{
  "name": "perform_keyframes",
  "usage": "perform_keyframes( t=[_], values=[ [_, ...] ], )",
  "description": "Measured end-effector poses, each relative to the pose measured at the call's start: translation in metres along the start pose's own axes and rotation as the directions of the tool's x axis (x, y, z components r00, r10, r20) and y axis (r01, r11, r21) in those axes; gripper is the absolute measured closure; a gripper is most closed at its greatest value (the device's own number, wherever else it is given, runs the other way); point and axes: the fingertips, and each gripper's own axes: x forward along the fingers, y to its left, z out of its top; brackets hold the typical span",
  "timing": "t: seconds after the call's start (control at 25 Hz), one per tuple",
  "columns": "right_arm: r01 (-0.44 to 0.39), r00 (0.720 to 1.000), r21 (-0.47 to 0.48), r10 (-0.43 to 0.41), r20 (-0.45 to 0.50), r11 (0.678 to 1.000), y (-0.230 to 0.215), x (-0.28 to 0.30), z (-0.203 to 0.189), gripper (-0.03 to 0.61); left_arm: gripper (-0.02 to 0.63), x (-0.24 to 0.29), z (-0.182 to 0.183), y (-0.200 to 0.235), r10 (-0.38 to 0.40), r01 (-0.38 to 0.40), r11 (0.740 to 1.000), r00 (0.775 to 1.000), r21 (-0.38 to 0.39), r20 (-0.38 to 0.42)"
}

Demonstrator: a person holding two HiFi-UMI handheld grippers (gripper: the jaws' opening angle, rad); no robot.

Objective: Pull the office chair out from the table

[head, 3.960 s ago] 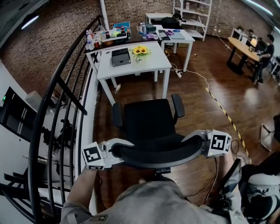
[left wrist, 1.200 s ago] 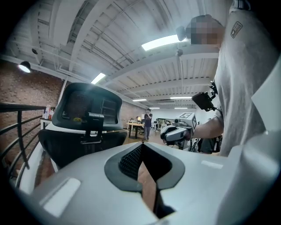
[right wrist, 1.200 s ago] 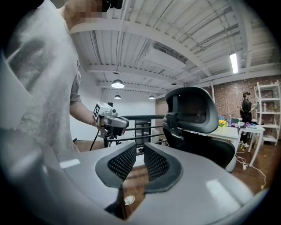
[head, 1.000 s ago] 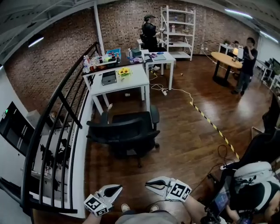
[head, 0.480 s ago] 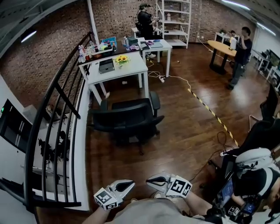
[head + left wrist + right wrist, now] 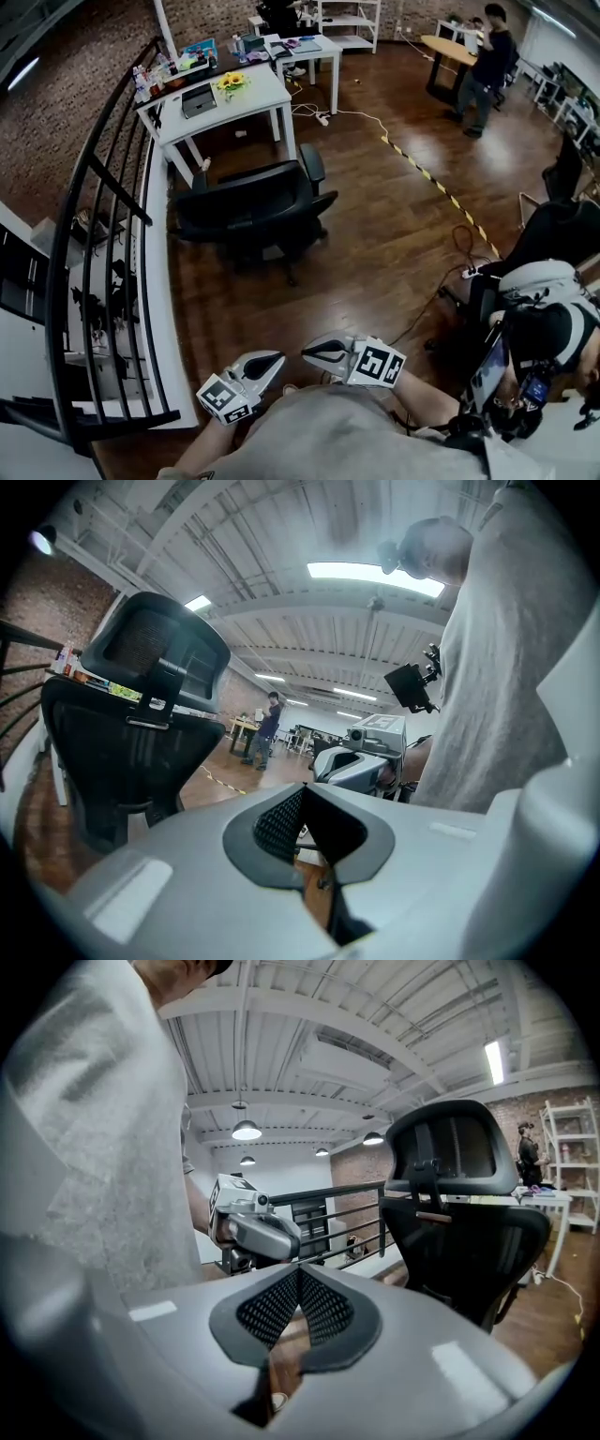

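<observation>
**A:** Where is the office chair [image 6: 248, 220] to be found?

**B:** It is seen standing on the wooden floor [image 6: 375, 234]. It is drawn clear of the white table [image 6: 258, 98] and set near the black railing [image 6: 103, 216]. Its backrest is turned toward the grippers, and it is well apart from them.

**A:** How are the claws set?

**B:** The left gripper [image 6: 274, 358] is pressed together, and nothing is caught between its pads. The right gripper [image 6: 311, 351] is likewise closed and empty. Both are held low, close to the person's body, with their tips brought near each other.

**A:** How is the chair expected to handle?

**B:** It is judged heavy, yet easily rolled over the smooth boards if casters are fitted; the base is too small for that to be made out. The mesh back is likely soft and its frame stiff. Since such a seat can swivel, a hold is best taken on the backrest's upper rim, one claw at each end, so that turning is checked.
</observation>
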Motion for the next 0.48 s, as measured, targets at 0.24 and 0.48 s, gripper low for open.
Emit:
perform_keyframes(
  t=[0.24,0.48],
  values=[
    [-0.016,1.0,-0.018,0.016,-0.013,1.0,0.0034,0.0065,0.0023,0.572,0.611,-0.0049,-0.0027,0.0036,0.007,-0.007,1.0,1.0,-0.012,0.0],
    [-0.028,0.999,-0.033,0.028,-0.019,0.999,-0.0002,0.0054,0.0045,0.573,0.611,-0.0029,-0.002,0.0066,0.017,-0.017,1.0,1.0,-0.014,0.004]
  ],
)
